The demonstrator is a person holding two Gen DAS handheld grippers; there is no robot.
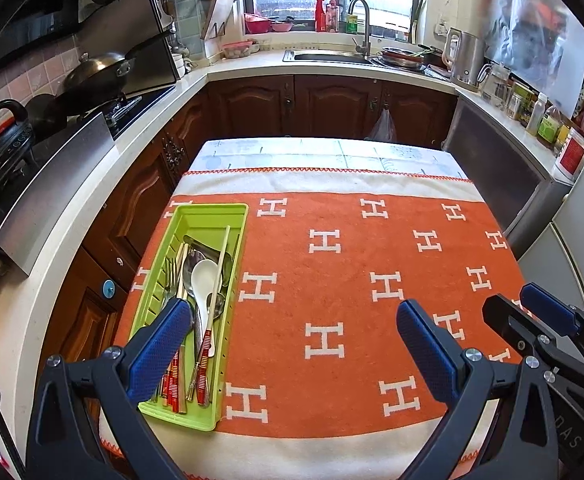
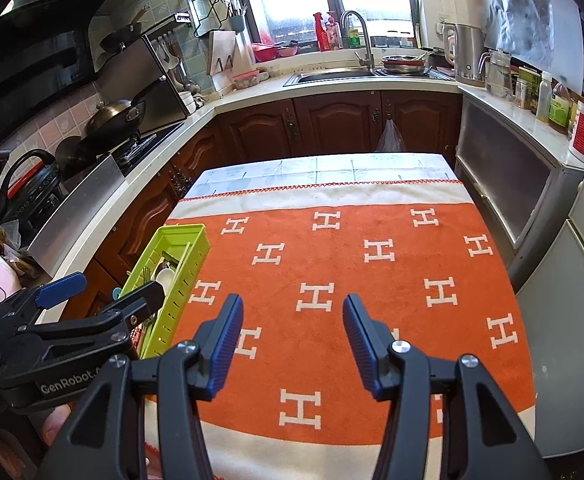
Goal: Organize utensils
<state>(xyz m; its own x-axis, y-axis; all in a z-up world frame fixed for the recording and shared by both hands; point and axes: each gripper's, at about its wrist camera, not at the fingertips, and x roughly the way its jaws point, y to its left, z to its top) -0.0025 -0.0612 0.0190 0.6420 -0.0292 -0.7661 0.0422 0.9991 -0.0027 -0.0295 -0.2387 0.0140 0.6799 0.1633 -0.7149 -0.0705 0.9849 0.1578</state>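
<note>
A lime-green utensil tray (image 1: pixel 212 210) lies on the left side of the table. In it are a white spoon (image 1: pixel 204 276), metal forks (image 1: pixel 170 276), a metal spoon (image 1: pixel 192 260) and red-handled chopsticks (image 1: pixel 204 360). My left gripper (image 1: pixel 292 306) stands wide open with nothing between its fingers; its left finger hangs over the tray's near half. My right gripper (image 2: pixel 292 299) is open too, empty, above bare orange towel right of the tray (image 2: pixel 184 229). Each gripper shows in the other's view: the right gripper (image 1: pixel 519 300) and the left gripper (image 2: pixel 112 286).
An orange towel (image 1: pixel 351 264) with white H marks covers the table. A counter with a stove and wok (image 1: pixel 96 76) runs along the left, a sink (image 1: pixel 331 56) sits at the far end, and a fridge (image 2: pixel 571 320) stands on the right.
</note>
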